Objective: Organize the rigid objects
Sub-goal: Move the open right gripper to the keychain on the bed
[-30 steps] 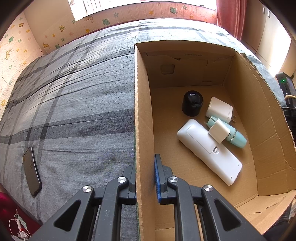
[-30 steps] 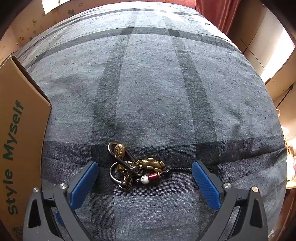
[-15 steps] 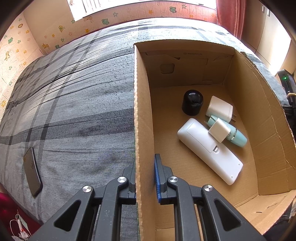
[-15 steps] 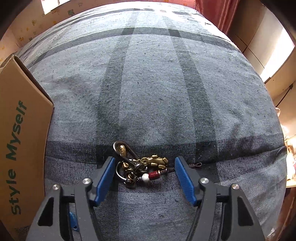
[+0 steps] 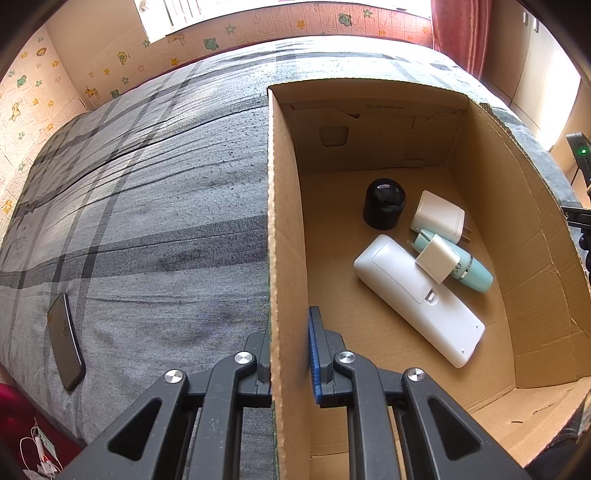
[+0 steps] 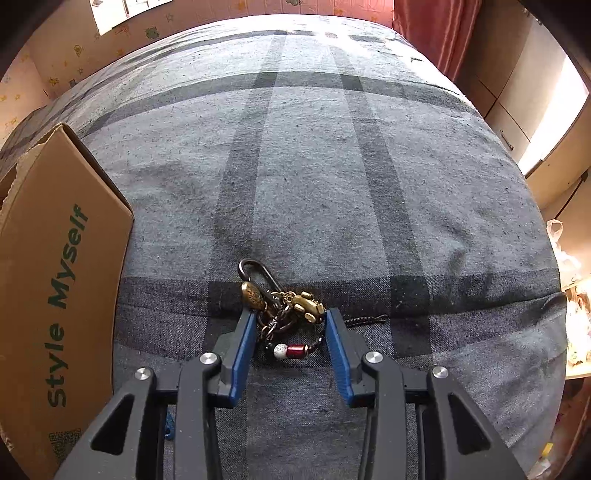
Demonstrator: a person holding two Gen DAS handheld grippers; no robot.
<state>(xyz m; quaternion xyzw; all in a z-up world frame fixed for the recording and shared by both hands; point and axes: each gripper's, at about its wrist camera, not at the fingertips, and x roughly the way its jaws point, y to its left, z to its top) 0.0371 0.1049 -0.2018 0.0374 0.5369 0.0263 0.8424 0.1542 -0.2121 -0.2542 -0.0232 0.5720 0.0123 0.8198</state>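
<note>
My left gripper (image 5: 290, 332) is shut on the left wall of an open cardboard box (image 5: 284, 229) standing on a grey plaid bed. Inside lie a black dome-shaped object (image 5: 383, 202), a white charger (image 5: 437, 216), a teal tube (image 5: 469, 268) with a small white adapter (image 5: 436, 258) on it, and a long white remote (image 5: 417, 299). In the right wrist view my right gripper (image 6: 290, 321) has its blue pads on both sides of a brass keychain (image 6: 284, 306) with a red bead on the bedcover, touching or nearly touching it. The box's printed side (image 6: 55, 288) stands to its left.
A dark phone (image 5: 64, 341) lies on the bed near its left edge. The bed (image 6: 332, 166) stretches far ahead of the keychain. A red curtain (image 6: 436, 33) and cupboards stand at the right. A device with a green light (image 5: 583, 151) is beyond the box.
My right gripper's jaws have closed in from wide open to around the keychain, bunching it together. My left gripper stays clamped on the box wall.
</note>
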